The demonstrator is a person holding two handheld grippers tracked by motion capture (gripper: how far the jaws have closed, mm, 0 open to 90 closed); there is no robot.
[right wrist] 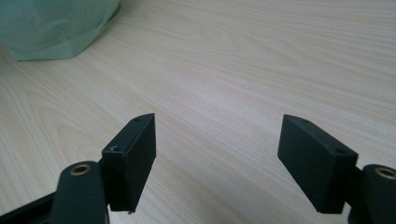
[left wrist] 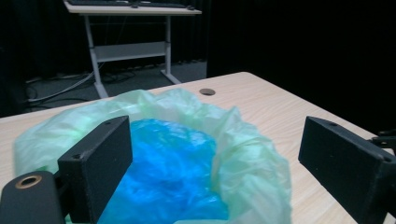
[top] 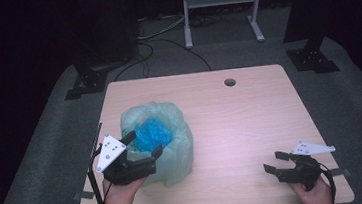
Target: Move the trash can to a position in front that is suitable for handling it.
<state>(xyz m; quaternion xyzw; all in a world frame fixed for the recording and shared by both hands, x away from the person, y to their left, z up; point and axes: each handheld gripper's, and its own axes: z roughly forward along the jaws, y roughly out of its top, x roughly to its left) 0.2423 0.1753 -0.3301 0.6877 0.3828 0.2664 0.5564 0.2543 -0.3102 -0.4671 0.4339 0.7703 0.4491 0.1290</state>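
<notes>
A pale green plastic bag (top: 174, 132) stands open on the left half of the wooden table (top: 250, 115), with a crumpled blue bag (top: 153, 133) inside it. My left gripper (top: 144, 144) hovers open at the bag's near rim, its jaws spread over the opening. In the left gripper view the blue bag (left wrist: 168, 172) lies between and below the open gripper (left wrist: 217, 163), ringed by the green bag (left wrist: 247, 158). My right gripper (top: 275, 162) is open low over bare table near the front right edge; the right gripper view shows the gripper (right wrist: 217, 154) holding nothing and the green bag's corner (right wrist: 51, 28).
A round cable hole (top: 230, 82) sits near the table's far edge. Beyond the table are a white desk frame (top: 220, 8), black stand bases (top: 87, 83) and cables on grey carpet. The person's hands hold both grippers at the near edge.
</notes>
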